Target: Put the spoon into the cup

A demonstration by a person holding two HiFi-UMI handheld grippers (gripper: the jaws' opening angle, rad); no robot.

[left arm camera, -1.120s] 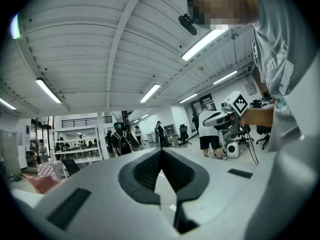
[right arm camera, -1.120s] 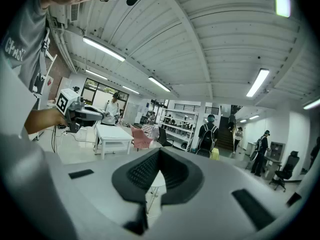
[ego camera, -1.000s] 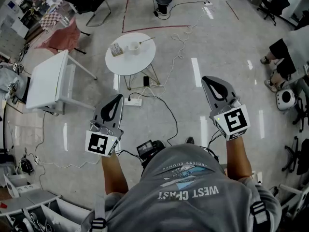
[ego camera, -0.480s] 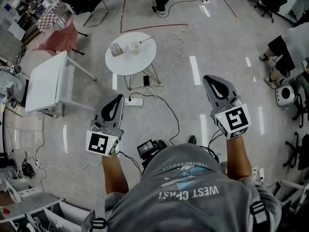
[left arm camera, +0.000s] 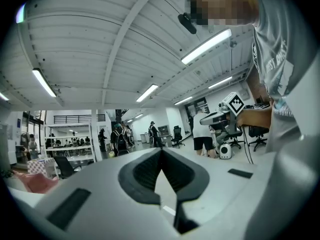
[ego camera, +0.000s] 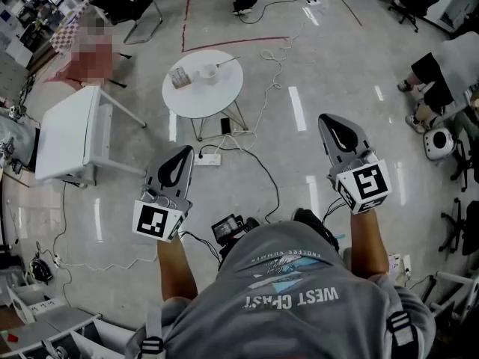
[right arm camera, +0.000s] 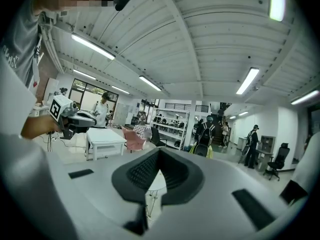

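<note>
A white cup (ego camera: 207, 72) stands on a small round white table (ego camera: 217, 96) far ahead of me in the head view. A thin spoon (ego camera: 227, 62) rests with one end at the cup and its handle pointing right. My left gripper (ego camera: 183, 149) and right gripper (ego camera: 327, 120) are held in the air over the floor, well short of the table, both pointing toward it. Each is shut with nothing between its fingers. The left gripper (left arm camera: 161, 151) and right gripper (right arm camera: 159, 154) show their tips meeting. Part of the round table (right arm camera: 156, 180) shows through the right jaws' gap.
A small box (ego camera: 179, 77) lies left of the cup. A white desk (ego camera: 71, 129) stands at the left, with cables and a power strip (ego camera: 208, 156) on the floor between me and the table. A seated person (ego camera: 441, 73) and chairs are at the right.
The floor and white desk have slid slightly in the head view as I step forward, and a shoe now shows below. Both grippers stay shut and empty.
</note>
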